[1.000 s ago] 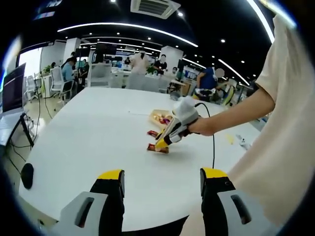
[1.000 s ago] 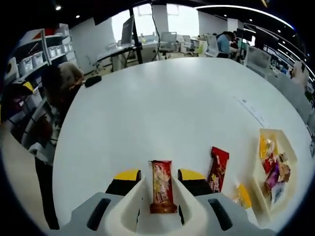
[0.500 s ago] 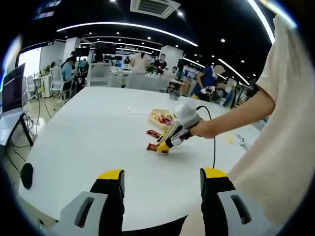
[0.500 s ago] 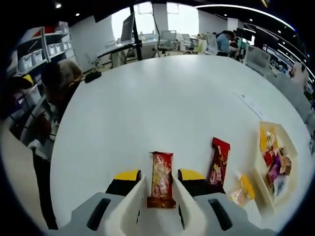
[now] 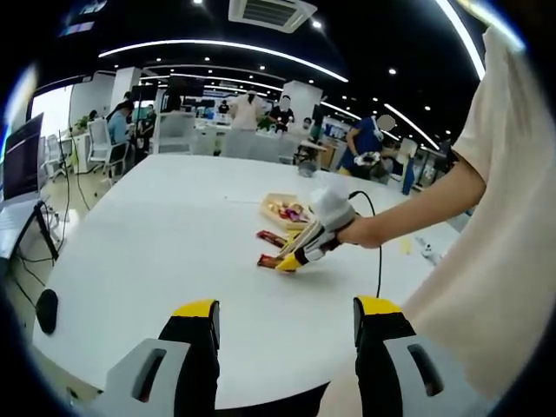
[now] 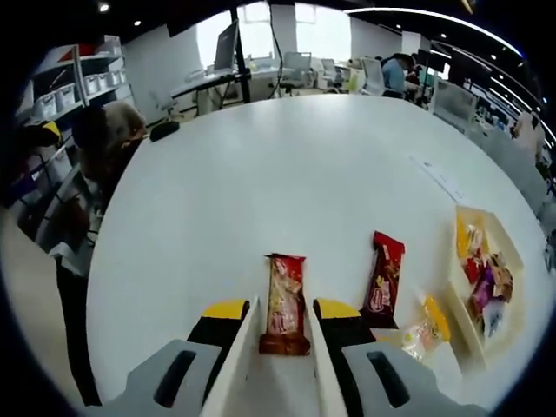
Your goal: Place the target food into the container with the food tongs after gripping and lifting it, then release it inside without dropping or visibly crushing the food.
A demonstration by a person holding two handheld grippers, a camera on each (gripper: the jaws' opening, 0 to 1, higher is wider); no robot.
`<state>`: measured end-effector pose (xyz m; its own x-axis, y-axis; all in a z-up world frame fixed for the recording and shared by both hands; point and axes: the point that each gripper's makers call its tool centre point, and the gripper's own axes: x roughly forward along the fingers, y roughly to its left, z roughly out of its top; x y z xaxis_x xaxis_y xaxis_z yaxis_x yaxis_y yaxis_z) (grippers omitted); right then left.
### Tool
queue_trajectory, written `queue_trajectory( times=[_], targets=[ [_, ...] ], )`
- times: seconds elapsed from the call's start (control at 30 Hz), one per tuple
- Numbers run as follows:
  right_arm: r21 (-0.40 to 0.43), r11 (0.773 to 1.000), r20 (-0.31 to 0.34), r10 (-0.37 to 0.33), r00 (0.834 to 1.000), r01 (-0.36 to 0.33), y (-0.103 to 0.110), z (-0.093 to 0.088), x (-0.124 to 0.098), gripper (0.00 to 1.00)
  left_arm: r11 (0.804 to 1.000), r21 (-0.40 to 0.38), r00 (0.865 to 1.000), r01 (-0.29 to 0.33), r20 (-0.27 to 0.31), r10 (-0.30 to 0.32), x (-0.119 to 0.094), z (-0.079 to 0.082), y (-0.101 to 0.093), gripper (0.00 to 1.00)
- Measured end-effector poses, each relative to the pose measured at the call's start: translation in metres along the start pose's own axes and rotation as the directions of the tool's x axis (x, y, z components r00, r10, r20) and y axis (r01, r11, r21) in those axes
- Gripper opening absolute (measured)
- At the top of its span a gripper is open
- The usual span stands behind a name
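White table (image 6: 261, 174), right claw (image 6: 281, 314) grasping snack bar (image 6: 283, 295), red packet (image 6: 383, 279) beside, left claw (image 5: 285, 314) released.

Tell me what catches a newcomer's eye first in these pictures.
First comes the red snack bar, lying on the white table between the right gripper's white tongs. Beside it lie a darker red bar and a cream tray holding wrapped snacks. The left gripper hangs open at the table's near edge.

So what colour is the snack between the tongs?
Red-brown snack bar, clearest in the right gripper view.
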<state>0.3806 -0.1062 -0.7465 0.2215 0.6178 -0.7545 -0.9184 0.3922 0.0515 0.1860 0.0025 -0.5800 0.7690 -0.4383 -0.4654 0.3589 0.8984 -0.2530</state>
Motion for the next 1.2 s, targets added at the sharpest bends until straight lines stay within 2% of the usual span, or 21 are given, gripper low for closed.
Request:
queue_trajectory(
  times=[0.23,0.6,0.97,1.2],
  targets=[
    [-0.017,1.0,-0.008,-0.01,1.0,0.01,0.001,-0.001,0.0,0.28,1.0,0.0,1.0,0.002,0.001,-0.002,0.0,0.0,-0.001,0.62],
    [0.015,0.999,-0.021,-0.036,0.999,0.037,-0.003,-0.001,0.0,0.25,1.0,0.003,1.0,0.003,-0.002,-0.003,-0.001,-0.001,-0.002,0.62],
    [0.031,0.999,-0.039,-0.034,0.999,0.035,-0.003,0.0,-0.001,0.23,1.0,0.002,1.0,-0.001,0.001,0.001,-0.002,-0.002,-0.001,0.62],
    [0.036,0.999,-0.006,-0.036,0.999,0.036,-0.005,0.015,-0.007,0.23,1.0,0.002,1.0,0.0,0.003,0.0,-0.001,0.0,0.0,0.62]
  ],
)
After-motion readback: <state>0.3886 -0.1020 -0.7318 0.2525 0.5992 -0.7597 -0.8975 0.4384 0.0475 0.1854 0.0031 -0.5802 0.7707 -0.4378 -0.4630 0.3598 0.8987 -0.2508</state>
